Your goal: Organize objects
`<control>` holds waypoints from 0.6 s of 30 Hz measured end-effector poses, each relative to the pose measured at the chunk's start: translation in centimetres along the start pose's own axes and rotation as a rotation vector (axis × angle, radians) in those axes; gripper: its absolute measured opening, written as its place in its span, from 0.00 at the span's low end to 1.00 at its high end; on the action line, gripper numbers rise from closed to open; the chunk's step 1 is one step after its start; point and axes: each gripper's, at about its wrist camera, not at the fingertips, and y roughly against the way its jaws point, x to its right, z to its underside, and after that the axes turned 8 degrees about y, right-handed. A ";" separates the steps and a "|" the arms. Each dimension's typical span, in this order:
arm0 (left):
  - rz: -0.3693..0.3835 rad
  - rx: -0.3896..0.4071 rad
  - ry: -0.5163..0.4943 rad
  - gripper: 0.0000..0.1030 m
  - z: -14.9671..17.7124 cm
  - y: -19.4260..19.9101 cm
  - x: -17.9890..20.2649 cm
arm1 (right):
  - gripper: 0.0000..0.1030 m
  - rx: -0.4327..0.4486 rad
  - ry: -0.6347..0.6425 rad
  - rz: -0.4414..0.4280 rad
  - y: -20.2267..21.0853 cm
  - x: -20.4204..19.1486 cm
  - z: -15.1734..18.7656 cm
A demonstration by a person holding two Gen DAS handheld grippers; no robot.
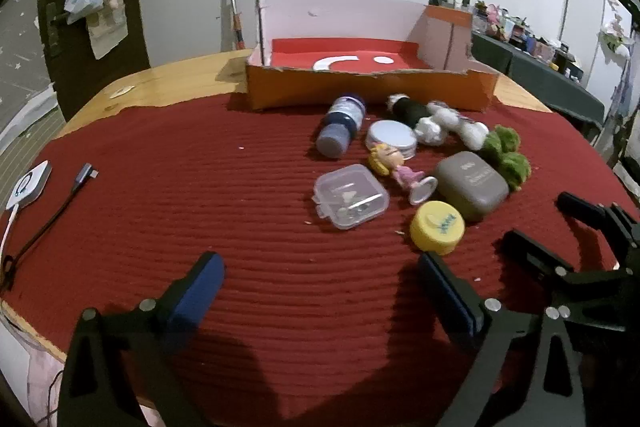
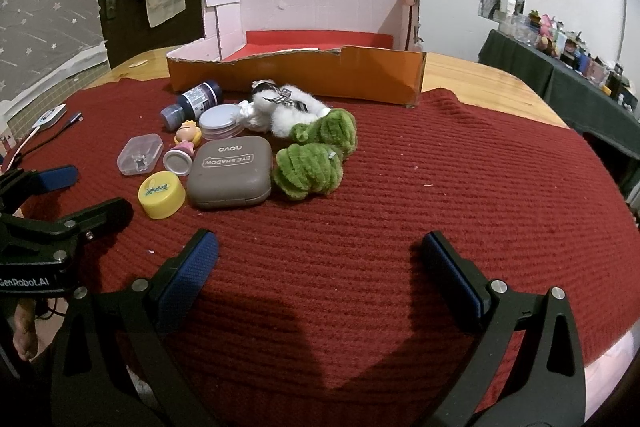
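Clutter (image 2: 224,155) beyond empty, spread jaws

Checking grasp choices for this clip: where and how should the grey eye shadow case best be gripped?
Grip the grey eye shadow case across its two side edges, coming from above and the near side with the right gripper. It lies flat and low; the yellow cap and green plush toy crowd those sides, so the fingers must slip in carefully.

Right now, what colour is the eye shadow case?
The eye shadow case is grey-brown, with pale lettering on its lid; clearest in the right wrist view.
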 end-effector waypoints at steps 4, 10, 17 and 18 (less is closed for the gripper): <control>0.013 -0.003 -0.015 0.92 0.1 0.1 0.6 | 0.95 -0.005 0.003 -0.007 0.1 0.3 -0.1; 0.052 -0.015 -0.036 0.88 0.1 0.1 1.6 | 0.84 -0.025 -0.001 -0.013 0.0 1.2 -0.6; 0.076 -0.026 -0.064 0.85 -0.1 -0.3 2.8 | 0.77 -0.047 -0.010 -0.015 -0.4 2.3 -1.2; 0.077 -0.028 -0.067 0.85 -0.2 -0.5 2.8 | 0.76 -0.049 -0.012 -0.016 -0.5 2.5 -1.3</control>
